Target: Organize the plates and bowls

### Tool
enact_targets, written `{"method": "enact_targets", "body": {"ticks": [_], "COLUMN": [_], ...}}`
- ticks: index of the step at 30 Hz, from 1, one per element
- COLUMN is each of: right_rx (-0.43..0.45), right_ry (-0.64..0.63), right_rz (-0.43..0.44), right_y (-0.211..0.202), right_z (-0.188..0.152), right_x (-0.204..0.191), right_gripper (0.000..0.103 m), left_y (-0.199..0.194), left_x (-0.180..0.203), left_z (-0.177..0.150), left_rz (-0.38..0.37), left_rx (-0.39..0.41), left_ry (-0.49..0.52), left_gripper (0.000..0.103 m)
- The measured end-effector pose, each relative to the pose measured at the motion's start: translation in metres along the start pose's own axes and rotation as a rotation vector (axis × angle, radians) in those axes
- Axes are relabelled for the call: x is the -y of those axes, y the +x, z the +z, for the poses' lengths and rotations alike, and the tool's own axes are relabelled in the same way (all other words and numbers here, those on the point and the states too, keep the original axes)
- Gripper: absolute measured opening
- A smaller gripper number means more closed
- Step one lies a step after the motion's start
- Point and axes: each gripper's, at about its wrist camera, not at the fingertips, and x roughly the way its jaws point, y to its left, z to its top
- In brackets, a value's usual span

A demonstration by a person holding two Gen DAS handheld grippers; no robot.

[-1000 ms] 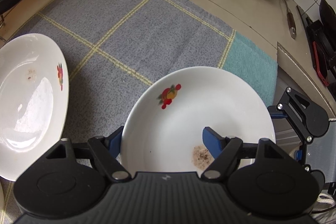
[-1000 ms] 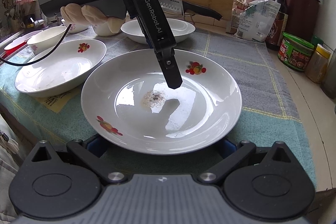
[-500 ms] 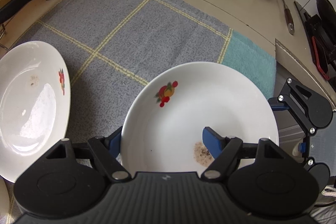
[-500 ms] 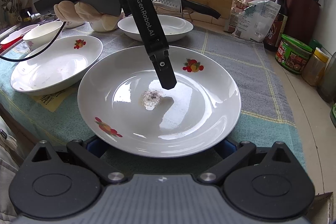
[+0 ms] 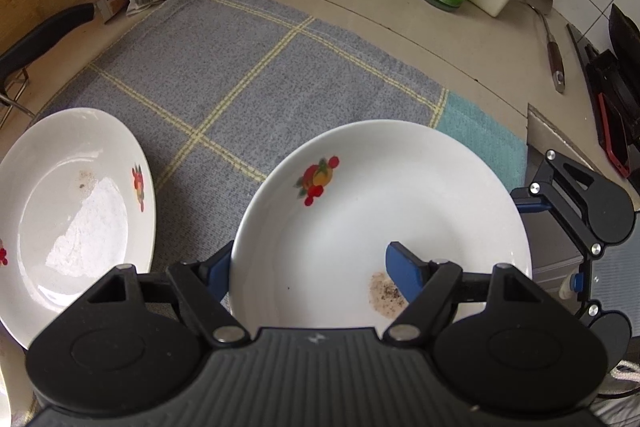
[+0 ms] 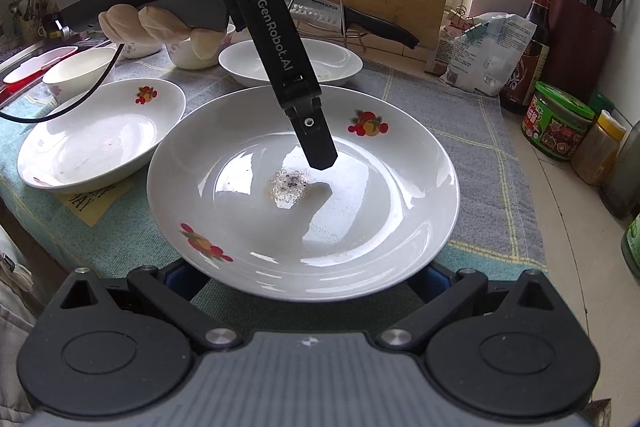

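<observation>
– Starting at the left, what is found?

– A second deep plate (image 5: 72, 211) is seen lying on the checked cloth (image 5: 260, 67), untouched by either tool. Just to its right, over the cloth's near right part, the soiled deep plate (image 5: 380, 219) is held at its near-left rim by the left gripper (image 5: 310, 263). One finger is laid over the well beside the speckled residue (image 5: 386, 293) and the other is tucked outside the rim. It appears to be clamped on that plate.

– And the right gripper (image 6: 308, 277)?

– Its jaws are spread wide beneath the plate's opposite rim. Nothing is pinched by them, and contact with the underside cannot be made out.

– How is the plate expected to handle?

– Glazed ceramic is suggested by the gloss, so it is judged stiff, fairly heavy, slippery and easily chipped. A grip on one side alone would probably let it droop or slide.

– Where should it be taken hold of?

– Across the sloping wall just inside the rim, with one finger above and one below. The far side is best supported from underneath, and the plate kept level so that the residue is not spilled.
</observation>
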Motion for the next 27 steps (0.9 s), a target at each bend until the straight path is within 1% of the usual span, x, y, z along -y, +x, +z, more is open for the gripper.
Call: {"method": "enact_targets", "body": {"ticks": [12, 18, 27], "right_rx": [0.014, 0.009, -0.010], "right_ry": [-0.045, -0.063, -0.064], "right_rz": [0.009, 0.014, 0.023], "right_y": [0.003, 0.014, 0.036], "right_z": [0.016, 0.022, 0.027], "right_x": [0.034, 0.055, 0.081], "right_gripper": [0.103, 0.103, 0.103], "left_y": [0.001, 0.009, 0.031], "left_x": [-0.004, -0.009, -0.019], "left_z": [0.029, 0.048, 0.073], "left_rz": [0.030, 0.048, 0.062], "left_rx": [0.044, 0.057, 0.055], "left_ry": [-0.037, -0.051, -0.054], "left_gripper": [0.077, 0.077, 0.077]}}
